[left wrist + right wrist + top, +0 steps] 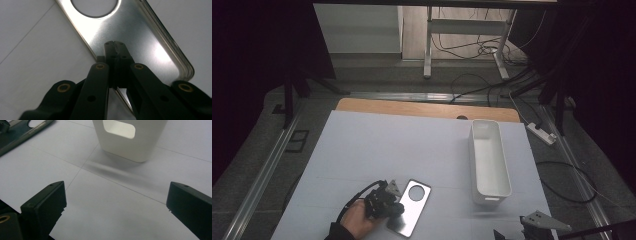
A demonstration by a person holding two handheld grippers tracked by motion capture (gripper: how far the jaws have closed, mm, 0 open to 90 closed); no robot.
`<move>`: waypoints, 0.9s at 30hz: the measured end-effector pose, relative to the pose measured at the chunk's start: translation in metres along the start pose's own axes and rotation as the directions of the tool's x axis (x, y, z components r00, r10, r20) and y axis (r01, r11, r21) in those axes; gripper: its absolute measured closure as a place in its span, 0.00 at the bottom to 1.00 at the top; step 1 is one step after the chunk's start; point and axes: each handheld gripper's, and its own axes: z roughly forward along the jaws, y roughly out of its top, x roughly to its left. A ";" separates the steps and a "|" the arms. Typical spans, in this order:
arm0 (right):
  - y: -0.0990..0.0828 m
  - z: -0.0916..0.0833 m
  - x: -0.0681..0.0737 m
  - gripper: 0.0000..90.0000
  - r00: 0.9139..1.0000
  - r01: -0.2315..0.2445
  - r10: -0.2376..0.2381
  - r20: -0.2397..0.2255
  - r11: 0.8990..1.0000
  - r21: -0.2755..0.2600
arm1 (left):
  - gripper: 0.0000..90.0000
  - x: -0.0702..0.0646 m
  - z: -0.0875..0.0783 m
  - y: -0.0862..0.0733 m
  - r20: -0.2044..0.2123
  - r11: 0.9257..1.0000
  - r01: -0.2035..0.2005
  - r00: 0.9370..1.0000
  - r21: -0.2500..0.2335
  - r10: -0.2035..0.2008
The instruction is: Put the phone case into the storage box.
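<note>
Left hand low at near edge, left claw pointing right, jaws pressed together. Right claw at bottom right corner, jaws spread wide.

The desk, covered in white, carries a metal plate just under the left claw and a white bin well beyond the right claw.

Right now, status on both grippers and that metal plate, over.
Left gripper shut, tips over the metal plate, no grip visible. Right gripper open, nothing between its jaws. Plate flat on table; white bin off to the side.
</note>
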 end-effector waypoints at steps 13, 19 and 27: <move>0.000 0.001 0.001 0.03 1.000 0.003 -0.003 0.003 1.000 0.006 | 0.99 0.017 -0.015 -0.012 -0.084 0.999 0.026 0.996 0.021 -0.024; 0.000 0.001 0.001 0.03 1.000 0.003 -0.003 0.002 1.000 0.006 | 0.99 0.013 -0.040 -0.008 -0.092 0.997 0.052 0.994 -0.064 -0.058; 0.000 0.001 0.001 0.04 1.000 0.005 -0.005 0.003 1.000 0.007 | 0.61 0.017 -0.051 -0.013 -0.149 0.990 0.103 0.982 -0.097 -0.117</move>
